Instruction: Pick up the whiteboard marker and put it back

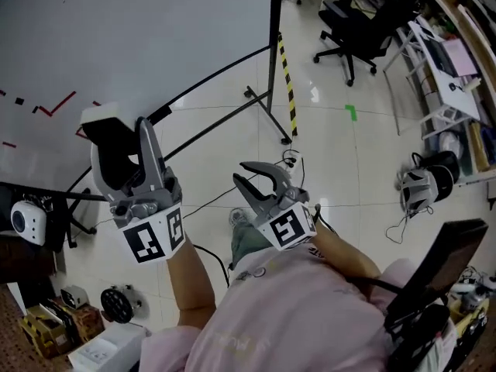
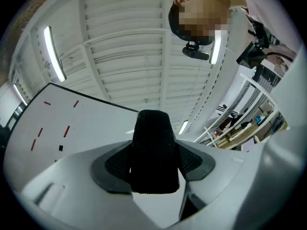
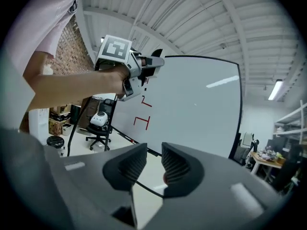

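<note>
The person in the pink shirt (image 1: pixel 310 316) stands on the tiled floor (image 1: pixel 341 161) beside the whiteboard (image 1: pixel 139 29). Each hand holds a gripper, both raised before the chest and apart from one another.

Left gripper (image 1: pixel 122 139): the jaws are closed on a black block (image 1: pixel 111 152) with a white end (it resembles a board eraser, but this cannot be confirmed). In the left gripper view the block fills the space between the two pads and stands up past them. This gripper tilts upward and is the one nearer the board.

Right gripper (image 1: pixel 239 171): the jaws stand a narrow gap apart, with nothing between the pads. It points roughly level toward the board's lower part.

Marker: it cannot be identified in any view. In the right gripper view a red speck (image 3: pixel 165 177) shows just beside one pad, too small to name.

Red marks (image 1: pixel 56 105) lie on the left part of the board. An office chair (image 1: pixel 353 25) stands well apart, across the floor.
</note>
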The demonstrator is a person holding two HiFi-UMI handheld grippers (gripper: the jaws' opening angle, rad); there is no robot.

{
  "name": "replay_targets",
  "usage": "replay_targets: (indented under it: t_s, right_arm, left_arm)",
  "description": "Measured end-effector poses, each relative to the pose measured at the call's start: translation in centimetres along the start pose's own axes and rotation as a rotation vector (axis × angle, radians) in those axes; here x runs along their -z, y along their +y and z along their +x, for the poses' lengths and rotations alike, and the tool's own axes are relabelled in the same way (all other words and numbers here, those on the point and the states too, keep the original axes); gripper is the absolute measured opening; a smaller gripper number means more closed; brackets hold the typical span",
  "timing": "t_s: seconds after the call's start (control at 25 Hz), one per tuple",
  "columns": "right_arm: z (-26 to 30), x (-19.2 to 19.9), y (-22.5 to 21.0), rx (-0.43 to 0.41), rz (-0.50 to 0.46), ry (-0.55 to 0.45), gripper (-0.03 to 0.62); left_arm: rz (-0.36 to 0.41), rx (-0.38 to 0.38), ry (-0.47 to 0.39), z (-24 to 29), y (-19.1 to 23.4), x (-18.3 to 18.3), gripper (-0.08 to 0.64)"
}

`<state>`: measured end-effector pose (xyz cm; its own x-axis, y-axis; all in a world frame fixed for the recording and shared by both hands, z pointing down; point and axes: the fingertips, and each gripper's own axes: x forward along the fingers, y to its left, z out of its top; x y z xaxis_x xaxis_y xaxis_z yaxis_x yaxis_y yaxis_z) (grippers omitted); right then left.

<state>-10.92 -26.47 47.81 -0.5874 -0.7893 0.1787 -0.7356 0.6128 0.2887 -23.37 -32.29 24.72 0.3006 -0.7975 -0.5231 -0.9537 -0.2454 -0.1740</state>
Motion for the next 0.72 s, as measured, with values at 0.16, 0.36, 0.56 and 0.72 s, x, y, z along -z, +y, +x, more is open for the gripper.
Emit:
replay_targets:
  t_s: [0.16, 0.36, 0.56, 0.72]
  right_arm:
    - [-10.5, 4.1, -0.4, -0.027, 0.014, -0.059, 0.096]
    - [-25.7, 9.2, 0.1, -0.071, 0.04, -0.047, 0.095]
    - [-35.8, 9.3, -0.1, -0.097, 0.087, -0.027, 0.095]
    - [-39.6, 7.3, -1.0, -0.069, 0.044, -0.04, 0.095]
  left_arm:
    - [-0.071, -0.068, 0.054, -6.4, -9.6, -1.0, 0.268]
    - [-0.133, -0.148, 0.041, -14.7, -21.6, -6.6, 0.267]
    - [-0.17, -0.167, 0.087, -19.2, -29.4, -12.2, 0.268]
    - [-0.197, -0.177, 0.09, -22.1, -31.2, -15.2, 0.268]
